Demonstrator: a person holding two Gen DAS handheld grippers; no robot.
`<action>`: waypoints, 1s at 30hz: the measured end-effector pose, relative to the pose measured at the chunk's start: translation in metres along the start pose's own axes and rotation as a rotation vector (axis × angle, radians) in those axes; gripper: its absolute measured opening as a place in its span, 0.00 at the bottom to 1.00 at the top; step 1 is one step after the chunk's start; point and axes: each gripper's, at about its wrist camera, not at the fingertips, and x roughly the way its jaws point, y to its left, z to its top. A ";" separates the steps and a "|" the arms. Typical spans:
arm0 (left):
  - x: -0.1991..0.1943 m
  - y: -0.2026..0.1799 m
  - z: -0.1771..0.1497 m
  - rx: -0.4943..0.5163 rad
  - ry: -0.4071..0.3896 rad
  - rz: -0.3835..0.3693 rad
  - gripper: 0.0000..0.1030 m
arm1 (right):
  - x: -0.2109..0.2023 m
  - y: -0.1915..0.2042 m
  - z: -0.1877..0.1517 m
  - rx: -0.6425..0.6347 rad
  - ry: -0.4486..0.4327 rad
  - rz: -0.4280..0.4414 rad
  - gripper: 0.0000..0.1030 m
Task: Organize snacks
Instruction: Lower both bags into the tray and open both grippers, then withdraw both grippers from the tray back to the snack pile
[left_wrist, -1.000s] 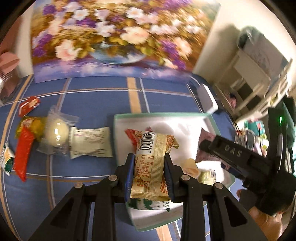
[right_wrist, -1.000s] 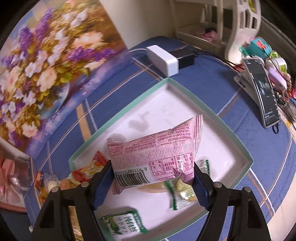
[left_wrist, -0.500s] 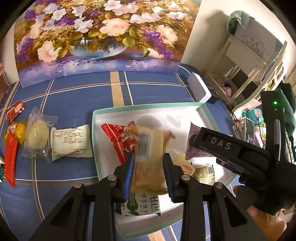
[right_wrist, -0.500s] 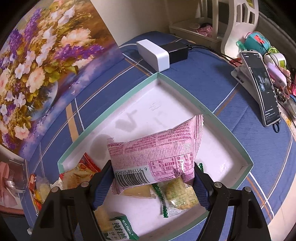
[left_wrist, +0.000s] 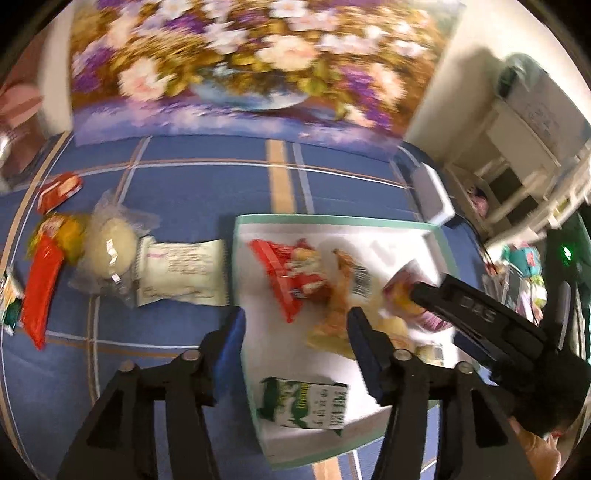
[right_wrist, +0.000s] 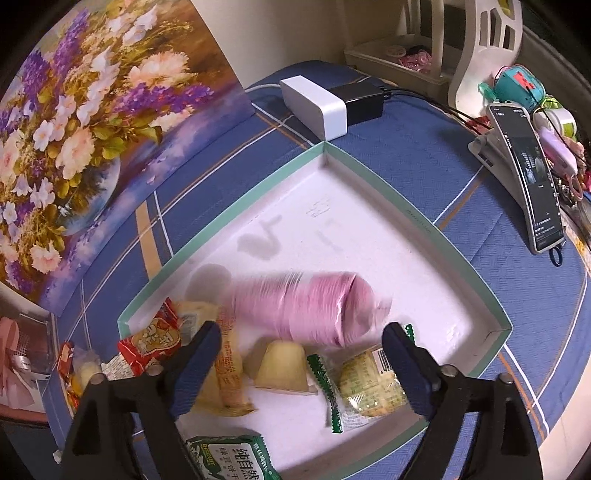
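Closest to the right wrist camera, the right gripper (right_wrist: 301, 354) has its ribbed blue pads (right_wrist: 195, 363) spread wide and its jaws are opening; nothing is clamped between them. Just past them a pink packet (right_wrist: 299, 308), motion-blurred into a soft cylinder, sits free over the tray (right_wrist: 424, 225), a shallow white cardboard box lid with a mint-green rim. Under the jaws lie a green biscuit packet (right_wrist: 229, 459) with the word "BISCUIT" and Chinese characters, a clear-wrapped round biscuit with green zigzag ends (right_wrist: 364, 386), a pale yellow jelly cup (right_wrist: 282, 365), an orange-tan packet (right_wrist: 229, 365) and a glossy red packet (right_wrist: 153, 341) with yellow lettering too small to read.

In the left wrist view the left gripper (left_wrist: 295, 343) is also empty and its jaws are opening, straddling the tray's left rim; the picture is blurred. The black arm of the right gripper carries white letters that read roughly "DAS" upside down.

Outside the tray on the blue plaid cloth (left_wrist: 192, 195) wait a cream packet with small print (left_wrist: 181, 273), a clear-wrapped pale bun (left_wrist: 110, 247), a long red sachet (left_wrist: 40, 295) and a small red packet (left_wrist: 59, 190).

Farther off stand a white charger block (right_wrist: 314, 103), a phone on a stand (right_wrist: 528, 184) and the flower painting (right_wrist: 92, 122) against the wall.
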 end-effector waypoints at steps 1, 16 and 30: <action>0.000 0.005 0.001 -0.016 0.001 0.015 0.60 | 0.000 0.000 0.000 -0.002 -0.004 -0.005 1.00; -0.017 0.082 0.010 -0.187 -0.057 0.266 0.83 | -0.011 0.023 -0.009 -0.038 -0.019 0.076 1.00; -0.052 0.137 0.012 -0.232 -0.086 0.313 0.83 | -0.050 0.114 -0.036 -0.195 -0.067 0.199 1.00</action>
